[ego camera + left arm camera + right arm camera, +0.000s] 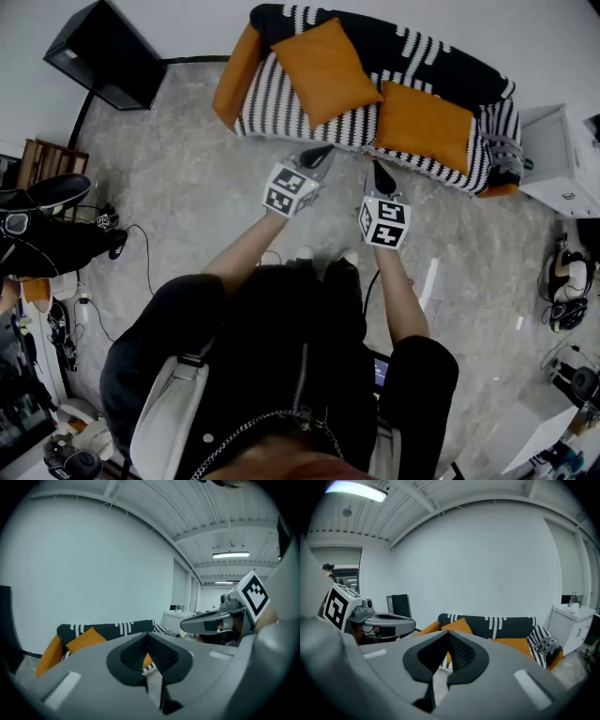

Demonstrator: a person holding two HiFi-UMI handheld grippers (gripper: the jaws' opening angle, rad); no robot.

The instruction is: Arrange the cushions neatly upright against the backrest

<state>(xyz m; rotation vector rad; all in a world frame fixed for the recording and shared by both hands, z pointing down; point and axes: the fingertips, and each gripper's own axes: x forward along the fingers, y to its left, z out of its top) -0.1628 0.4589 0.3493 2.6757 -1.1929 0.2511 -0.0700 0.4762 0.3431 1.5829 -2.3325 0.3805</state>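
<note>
On the striped sofa (272, 105) ahead of you, left orange cushion (325, 70) leans cornerwise against the backrest, right orange cushion (424, 125) lies flatter on the seat, and your left claw (322, 155) and right claw (379, 171) hover just short of the seat edge, both clenched, empty.

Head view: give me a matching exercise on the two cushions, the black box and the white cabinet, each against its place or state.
Things:
1 left cushion
2 right cushion
3 black box
4 white cabinet

Places or states:
A lying flat on the sofa seat
B past the sofa's right end
C leaning on the backrest, one corner up
D on the floor, left of the sofa

Pairs: 1-C, 2-A, 3-D, 4-B
</note>
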